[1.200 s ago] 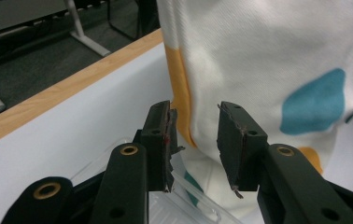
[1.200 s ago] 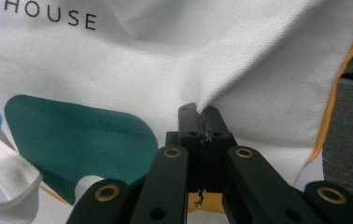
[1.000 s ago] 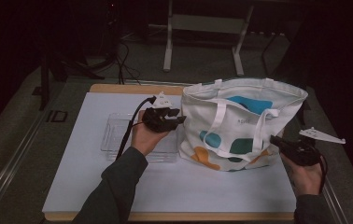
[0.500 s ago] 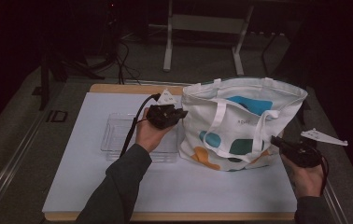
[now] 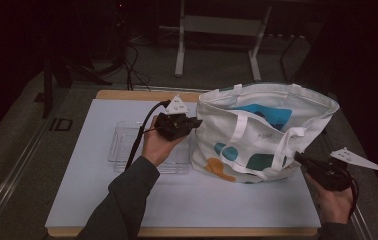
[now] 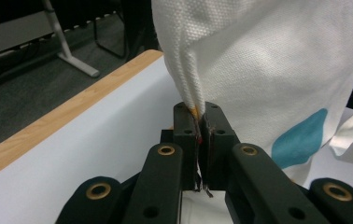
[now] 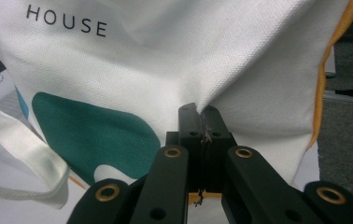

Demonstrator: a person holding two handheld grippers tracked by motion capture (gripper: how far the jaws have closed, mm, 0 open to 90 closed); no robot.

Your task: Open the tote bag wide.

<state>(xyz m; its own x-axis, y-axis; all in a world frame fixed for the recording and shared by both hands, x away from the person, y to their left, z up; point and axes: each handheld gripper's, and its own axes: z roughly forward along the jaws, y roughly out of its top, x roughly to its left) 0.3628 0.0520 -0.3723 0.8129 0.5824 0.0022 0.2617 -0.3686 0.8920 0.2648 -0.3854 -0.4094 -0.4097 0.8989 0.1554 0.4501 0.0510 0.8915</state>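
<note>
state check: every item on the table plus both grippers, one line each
tote bag: upright, mouth open, pinched at both side edges
left gripper: jaws just closed, shut on a fold of the bag's side
right gripper: shut on the bag's fabric near the bottom corner
clear tray: flat on the white mat, looks empty
bag handles: hanging loose down the front
</note>
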